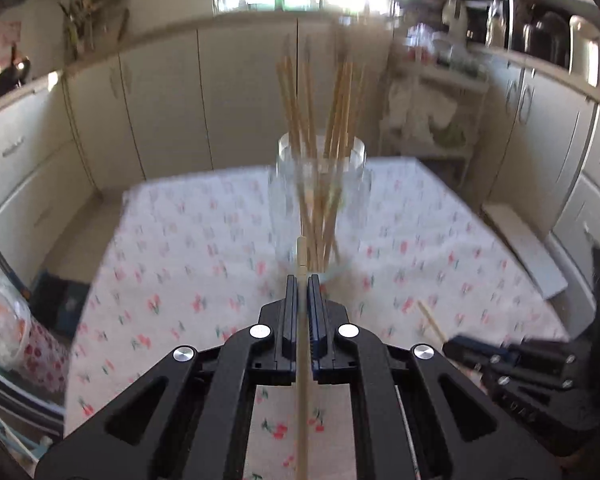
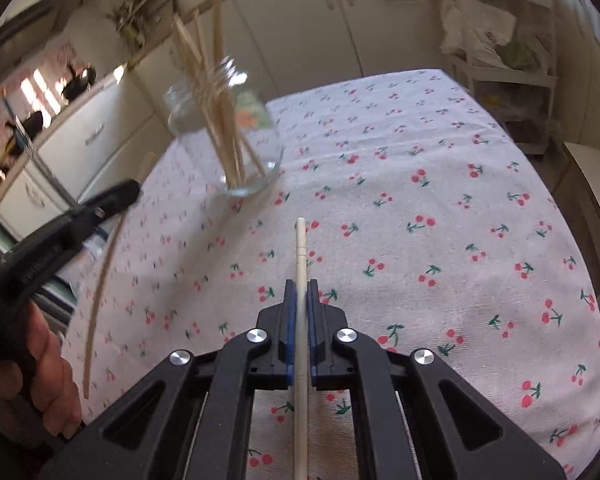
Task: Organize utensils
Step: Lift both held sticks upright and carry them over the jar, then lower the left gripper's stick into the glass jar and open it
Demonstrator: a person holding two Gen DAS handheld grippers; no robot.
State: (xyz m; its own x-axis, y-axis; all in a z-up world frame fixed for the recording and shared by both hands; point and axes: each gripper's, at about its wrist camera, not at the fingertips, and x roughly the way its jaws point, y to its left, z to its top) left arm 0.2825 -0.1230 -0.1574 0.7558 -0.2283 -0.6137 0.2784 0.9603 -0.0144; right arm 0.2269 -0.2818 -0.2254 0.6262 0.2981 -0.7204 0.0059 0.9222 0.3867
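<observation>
A clear glass jar [image 1: 320,200] stands on the cherry-print tablecloth [image 1: 180,280] and holds several wooden chopsticks [image 1: 332,112] upright. My left gripper [image 1: 302,280] is shut on one pale chopstick [image 1: 300,252], whose tip pokes out toward the jar's base. At the lower right of the left wrist view, my right gripper [image 1: 449,346] appears with a chopstick tip [image 1: 430,316]. In the right wrist view, my right gripper [image 2: 301,284] is shut on a chopstick [image 2: 300,248] above the cloth. The jar [image 2: 228,132] lies ahead to the left. The left gripper [image 2: 134,189] carries its long chopstick [image 2: 100,276] there.
Cream cabinets [image 1: 160,112] run behind the table. A white shelf trolley [image 2: 500,72] with bags stands past the far right corner. A plastic bag [image 1: 4,320] sits at the left edge. A person's hand [image 2: 48,392] grips the left tool.
</observation>
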